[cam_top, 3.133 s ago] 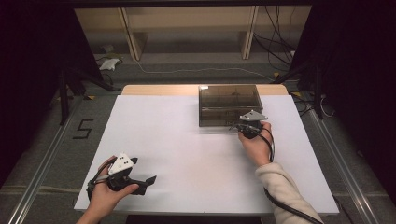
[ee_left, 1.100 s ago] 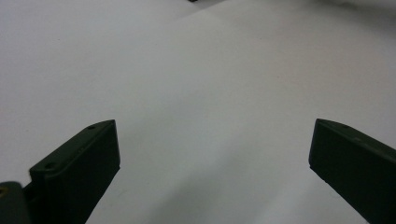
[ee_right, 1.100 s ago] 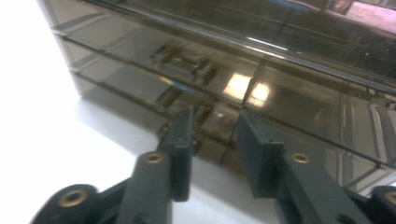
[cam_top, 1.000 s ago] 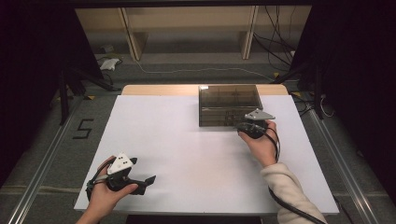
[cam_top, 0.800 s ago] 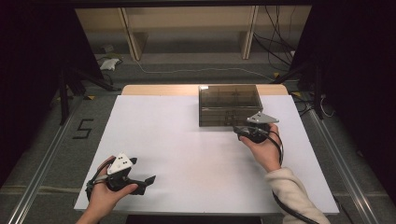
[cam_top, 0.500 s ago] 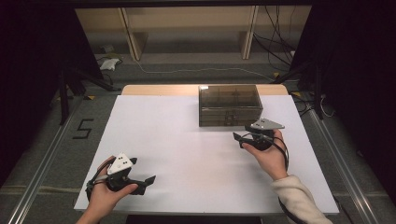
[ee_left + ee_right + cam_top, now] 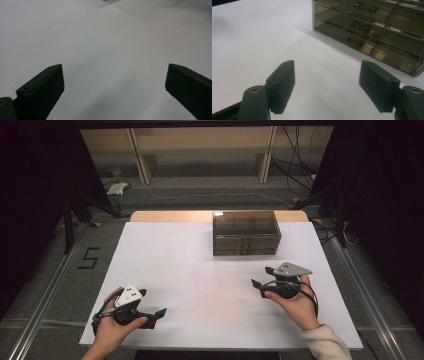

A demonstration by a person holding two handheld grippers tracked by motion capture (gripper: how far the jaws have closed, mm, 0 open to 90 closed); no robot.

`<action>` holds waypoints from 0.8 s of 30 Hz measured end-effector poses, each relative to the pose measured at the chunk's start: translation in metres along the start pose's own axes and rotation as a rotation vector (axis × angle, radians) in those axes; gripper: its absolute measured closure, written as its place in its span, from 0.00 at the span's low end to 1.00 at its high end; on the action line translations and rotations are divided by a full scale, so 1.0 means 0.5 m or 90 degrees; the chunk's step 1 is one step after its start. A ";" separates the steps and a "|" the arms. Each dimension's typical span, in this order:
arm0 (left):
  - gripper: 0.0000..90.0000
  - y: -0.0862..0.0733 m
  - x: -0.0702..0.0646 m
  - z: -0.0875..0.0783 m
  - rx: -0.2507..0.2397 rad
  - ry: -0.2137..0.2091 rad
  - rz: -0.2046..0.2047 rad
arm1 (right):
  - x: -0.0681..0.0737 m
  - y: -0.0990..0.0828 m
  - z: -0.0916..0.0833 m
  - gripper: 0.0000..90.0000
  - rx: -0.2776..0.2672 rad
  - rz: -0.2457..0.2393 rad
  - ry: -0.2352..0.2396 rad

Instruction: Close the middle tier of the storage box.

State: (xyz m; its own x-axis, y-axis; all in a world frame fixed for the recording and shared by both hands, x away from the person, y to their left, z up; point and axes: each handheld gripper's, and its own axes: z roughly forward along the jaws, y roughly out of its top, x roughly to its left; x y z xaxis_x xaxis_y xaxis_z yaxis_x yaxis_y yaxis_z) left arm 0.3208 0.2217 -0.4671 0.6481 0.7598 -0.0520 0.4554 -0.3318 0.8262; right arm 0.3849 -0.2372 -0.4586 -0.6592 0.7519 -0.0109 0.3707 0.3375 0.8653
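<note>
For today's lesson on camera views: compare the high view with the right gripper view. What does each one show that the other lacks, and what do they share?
High view alone: both hands, the left hand-held gripper, the floor with a "5" marking, shelving behind. Right gripper view alone: the drawer handles close up. Shared: the smoky drawer box, the white table, and the right hand-held gripper, jaws apart with nothing between them.

drawer box (image 7: pixel 246 234) | smoky clear plastic | drawers shut | upright, table's far edge
</note>
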 end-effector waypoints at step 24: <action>0.02 -0.001 0.000 0.001 0.001 0.000 0.001 | 0.035 -0.052 -0.059 0.31 0.016 -0.016 0.040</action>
State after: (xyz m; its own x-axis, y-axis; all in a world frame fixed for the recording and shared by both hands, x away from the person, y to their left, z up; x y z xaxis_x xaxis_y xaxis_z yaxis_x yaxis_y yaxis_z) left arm 0.3209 0.2217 -0.4676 0.6488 0.7593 -0.0509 0.4558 -0.3342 0.8250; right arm 0.3445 -0.2498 -0.4666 -0.7079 0.7063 0.0000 0.3694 0.3703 0.8523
